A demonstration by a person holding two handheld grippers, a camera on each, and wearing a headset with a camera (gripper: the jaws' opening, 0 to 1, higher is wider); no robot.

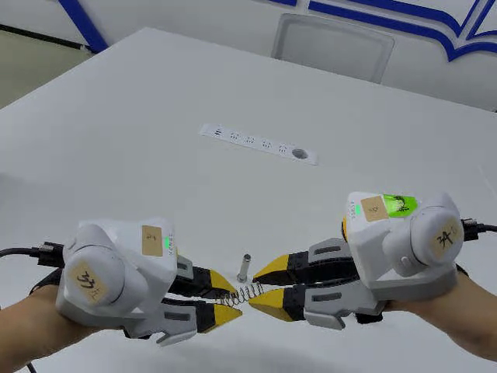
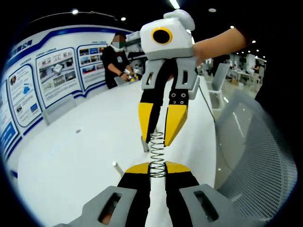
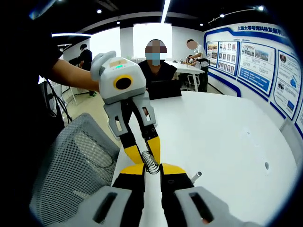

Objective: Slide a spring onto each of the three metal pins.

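A small steel spring hangs level just above the white table, one end in each gripper. My left gripper is shut on its left end and my right gripper is shut on its right end. One metal pin stands upright on the table just behind the spring. In the left gripper view the spring runs from my own yellow tips up into the right gripper, with the pin beside it. In the right gripper view the spring bridges to the left gripper; the pin stands to the right.
A white power strip lies at the table's middle. A grey chair stands at the far edge and a mesh chair is beside the near edge. People stand beyond the table. Another small upright pin shows to the left.
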